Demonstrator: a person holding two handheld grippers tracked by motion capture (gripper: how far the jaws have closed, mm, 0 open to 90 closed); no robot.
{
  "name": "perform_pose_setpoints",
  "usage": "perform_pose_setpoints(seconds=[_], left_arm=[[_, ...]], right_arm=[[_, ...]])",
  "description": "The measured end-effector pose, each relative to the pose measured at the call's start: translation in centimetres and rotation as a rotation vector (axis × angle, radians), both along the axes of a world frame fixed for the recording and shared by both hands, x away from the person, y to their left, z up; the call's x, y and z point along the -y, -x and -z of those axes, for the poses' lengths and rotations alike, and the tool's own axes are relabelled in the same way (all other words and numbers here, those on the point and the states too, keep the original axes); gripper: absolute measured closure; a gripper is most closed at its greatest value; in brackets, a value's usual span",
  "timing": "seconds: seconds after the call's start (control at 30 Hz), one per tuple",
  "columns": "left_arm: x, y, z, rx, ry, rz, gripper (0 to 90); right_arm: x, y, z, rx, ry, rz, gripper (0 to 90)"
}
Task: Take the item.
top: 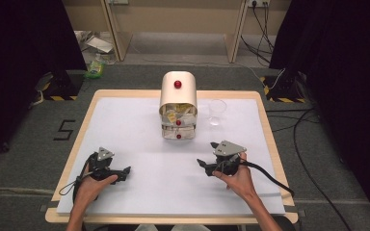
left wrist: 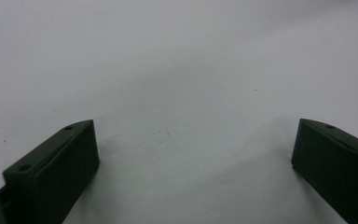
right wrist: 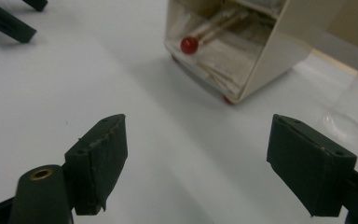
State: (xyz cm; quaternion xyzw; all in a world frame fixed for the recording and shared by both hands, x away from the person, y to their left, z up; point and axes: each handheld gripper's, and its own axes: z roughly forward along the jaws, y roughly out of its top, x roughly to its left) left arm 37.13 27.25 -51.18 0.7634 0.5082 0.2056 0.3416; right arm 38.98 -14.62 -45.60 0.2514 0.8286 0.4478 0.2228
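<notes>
While your left gripper (top: 124,173) and right gripper (top: 205,165) rest released on the counter (top: 125,125), the cream box (top: 178,103) stands well beyond them.

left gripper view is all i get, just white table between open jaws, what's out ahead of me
Observer: A cream box with red knobs stands at the table's far middle, packets showing in its open front.
Operator: anything next to it
Observer: A clear glass stands upright just right of the box, apart from it.
Operator: where's the other gripper
Observer: The right gripper rests low on the white table near the front right, jaws open, holding nothing.
</notes>
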Motion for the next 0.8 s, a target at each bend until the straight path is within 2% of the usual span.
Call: perform_pose_setpoints(seconds=[0.1,0.3,0.37,0.8], left_arm=[[0.0,0.0,0.0,-0.001,0.000,0.000,0.0],[0.0,0.0,0.0,-0.001,0.001,0.000,0.0],[0.0,0.0,0.0,0.000,0.000,0.000,0.0],[0.0,0.0,0.0,0.000,0.002,0.001,0.0]], right_arm=[[-1.0,-0.4,-1.1,0.035,-0.040,-0.026,22.6],[-2.2,-0.8,-2.5,0.076,-0.062,-0.052,23.8],[-2.5,-1.0,-2.9,0.081,-0.082,-0.058,24.6],[-5.3,-2.8,-5.8,0.161,-0.098,-0.105,25.9]])
